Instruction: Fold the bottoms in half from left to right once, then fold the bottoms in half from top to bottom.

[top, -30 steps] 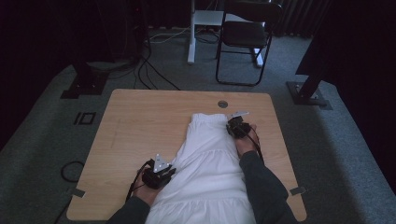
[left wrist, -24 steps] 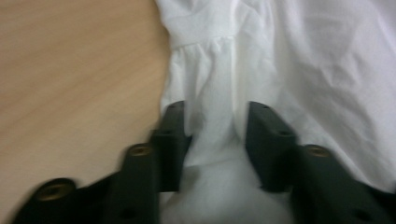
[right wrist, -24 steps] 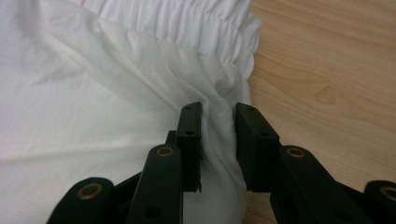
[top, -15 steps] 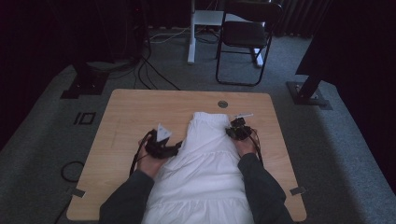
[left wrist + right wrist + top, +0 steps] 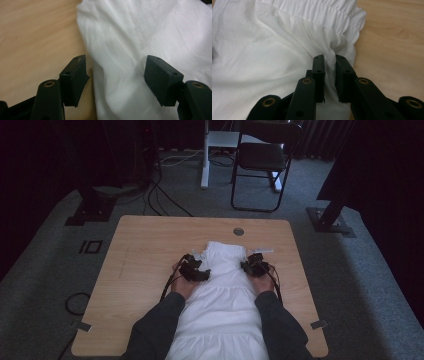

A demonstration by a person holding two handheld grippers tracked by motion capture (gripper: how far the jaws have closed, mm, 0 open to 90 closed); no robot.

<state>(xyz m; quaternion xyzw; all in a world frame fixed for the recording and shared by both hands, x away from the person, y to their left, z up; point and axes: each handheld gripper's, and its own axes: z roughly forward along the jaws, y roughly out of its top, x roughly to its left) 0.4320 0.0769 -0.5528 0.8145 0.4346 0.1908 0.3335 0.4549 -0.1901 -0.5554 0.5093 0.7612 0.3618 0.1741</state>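
Dim room, dark all around. A light wooden table (image 5: 150, 250) sits on grey carpet (image 5: 45, 270), with a round grommet (image 5: 238, 231) near its far edge. Strips of tape (image 5: 319, 324) mark the near corners on the floor. Beyond the table, a black chair (image 5: 262, 157) stands beside a white post (image 5: 204, 155). Black cables (image 5: 160, 195) trail across the carpet toward a dark stand base (image 5: 90, 210) on the left. Another base (image 5: 330, 220) sits on the right, below a dark curtain (image 5: 380, 165). A cable loop (image 5: 76, 304) lies by the table's left side.
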